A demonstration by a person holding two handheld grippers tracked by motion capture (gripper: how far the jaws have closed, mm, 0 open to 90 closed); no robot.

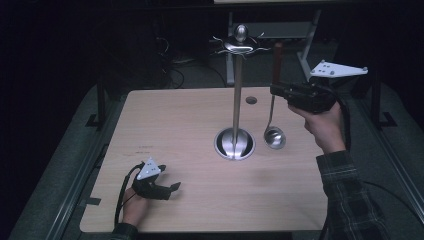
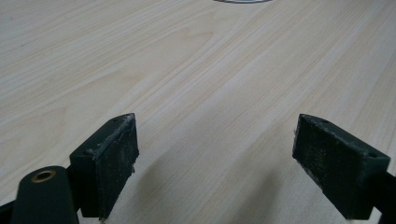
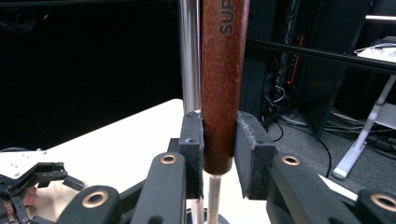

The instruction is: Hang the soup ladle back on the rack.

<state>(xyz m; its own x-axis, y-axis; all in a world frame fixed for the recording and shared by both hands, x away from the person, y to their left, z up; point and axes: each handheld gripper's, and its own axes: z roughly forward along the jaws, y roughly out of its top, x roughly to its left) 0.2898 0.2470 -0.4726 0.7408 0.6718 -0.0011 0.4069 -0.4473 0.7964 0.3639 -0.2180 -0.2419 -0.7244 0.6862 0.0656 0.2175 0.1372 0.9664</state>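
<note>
Light wood-grain table (image 1: 190, 125) with a tall chrome stand: round metal base (image 1: 234, 144) near the table's middle, thin upright pole (image 1: 237, 95), hooked top piece with a knob (image 1: 241, 41); right gripper (image 1: 278, 90) held up over the far right part of the table, jaws clamped on the brown wooden handle (image 1: 277, 59) of a steel ladle (image 1: 274, 137); handle upright, thin metal shank running down from it, bowl hanging low just right of the stand base, cannot tell if the bowl touches the table; in the right gripper view the handle (image 3: 223, 84) sits squeezed between both black pads (image 3: 192, 149), letters "SUP" readable near its top, the chrome pole (image 3: 189, 51) just behind it on the left; grey three-cornered plate (image 1: 338, 69) on top of the right gripper, right hand (image 1: 325, 125) with a plaid sleeve below it; left gripper (image 1: 170, 189) low over the near left of the table, well apart from the stand and ladle, left hand (image 1: 134, 207) at the near edge; left gripper view shows its jaws wide apart with bare table (image 2: 196, 70) between them, nothing held; the left gripper (image 3: 32, 179) also shows at the lower left of the right gripper view.
</note>
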